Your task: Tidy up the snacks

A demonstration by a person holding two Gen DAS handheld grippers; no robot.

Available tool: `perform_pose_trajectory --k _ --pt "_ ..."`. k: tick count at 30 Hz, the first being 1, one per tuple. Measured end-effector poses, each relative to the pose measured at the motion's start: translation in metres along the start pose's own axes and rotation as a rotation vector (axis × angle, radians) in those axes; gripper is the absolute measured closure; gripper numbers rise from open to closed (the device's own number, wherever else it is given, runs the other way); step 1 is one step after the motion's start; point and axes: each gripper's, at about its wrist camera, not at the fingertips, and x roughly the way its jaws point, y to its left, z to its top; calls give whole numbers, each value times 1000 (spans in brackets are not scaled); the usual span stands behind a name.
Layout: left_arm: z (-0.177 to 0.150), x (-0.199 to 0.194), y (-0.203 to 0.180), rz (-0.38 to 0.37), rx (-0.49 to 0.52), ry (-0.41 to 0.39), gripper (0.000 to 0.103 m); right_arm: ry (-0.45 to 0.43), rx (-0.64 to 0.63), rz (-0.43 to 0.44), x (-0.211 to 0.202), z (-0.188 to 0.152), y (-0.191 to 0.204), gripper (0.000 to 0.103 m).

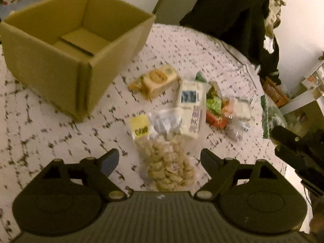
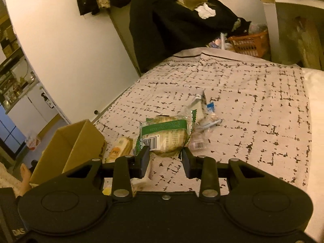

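Holding the left gripper [image 1: 160,158] over the bag of pale crackers [image 1: 168,162], tilting it steeply down toward the patterned cloth [image 1: 50,133] and keeping its jaws spread wide, one finger on either side of the bag, pressing on nothing. Straddling the bag this way probably in order to take it across its narrow width (the motion blur leaving unclear whether either pad is touching the wrapper)

Clamping the right gripper [image 2: 165,154] on the lower edge of the green-banded packet [image 2: 166,135], jaws drawn in narrow against the wrapper, tilting less steeply forward and carrying the packet clear of the cloth. Gripping it by the edge rather than across its body, presumably to avoid squashing the contents

Leaving the remaining snacks in a loose cluster in the middle of the cloth: the white carton [image 1: 191,105] touching the bag of crackers at its far end, the tan biscuit packet [image 1: 160,81] just beyond, nearer the box. Keeping the cardboard box [image 1: 60,50] open-topped and standing to the left of the cluster, showing only its bare bottom flaps, apparently waiting to receive the sorted items
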Motion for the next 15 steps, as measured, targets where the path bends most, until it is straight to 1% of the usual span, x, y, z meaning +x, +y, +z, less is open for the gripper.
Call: perform_pose_trajectory --k 2,5,7,9,12,15 --pt "-4 7 -5 3 5 8 17 3 2 4 2 0 -1 69" --pt "-8 14 -14 30 25 5 17 6 7 9 5 0 -3 69" --pt "-9 18 -19 44 41 -2 12 8 16 14 6 0 -5 69" --pt "-11 23 -24 58 54 -8 11 10 24 18 6 0 -8 69" --pt "-11 27 -31 98 55 -19 11 15 36 17 7 0 -11 69" --pt "-11 29 -35 134 34 -21 11 21 46 17 9 0 -13 69"
